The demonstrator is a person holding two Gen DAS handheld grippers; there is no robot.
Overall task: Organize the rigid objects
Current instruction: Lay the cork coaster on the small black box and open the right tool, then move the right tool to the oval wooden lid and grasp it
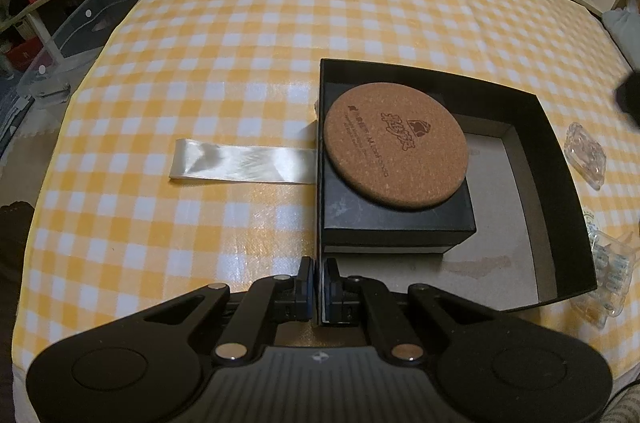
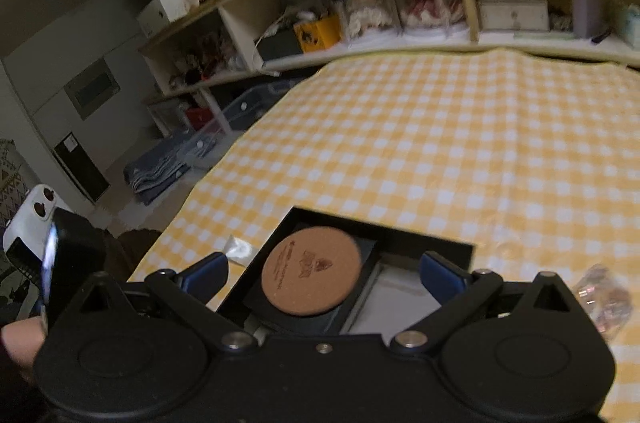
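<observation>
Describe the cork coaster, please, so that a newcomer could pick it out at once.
On the yellow checked tablecloth stands an open black box. In its left part lies a smaller black box, and the cork coaster rests on top of that. It is the only round, brown thing there, with dark printing on it.

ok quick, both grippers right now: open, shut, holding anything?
Left gripper: shut on the near wall of the black box.
Right gripper: open, empty, above the cork coaster in the box.

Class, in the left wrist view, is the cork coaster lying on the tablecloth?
No: the coaster rests on a small black box inside the open box.
</observation>
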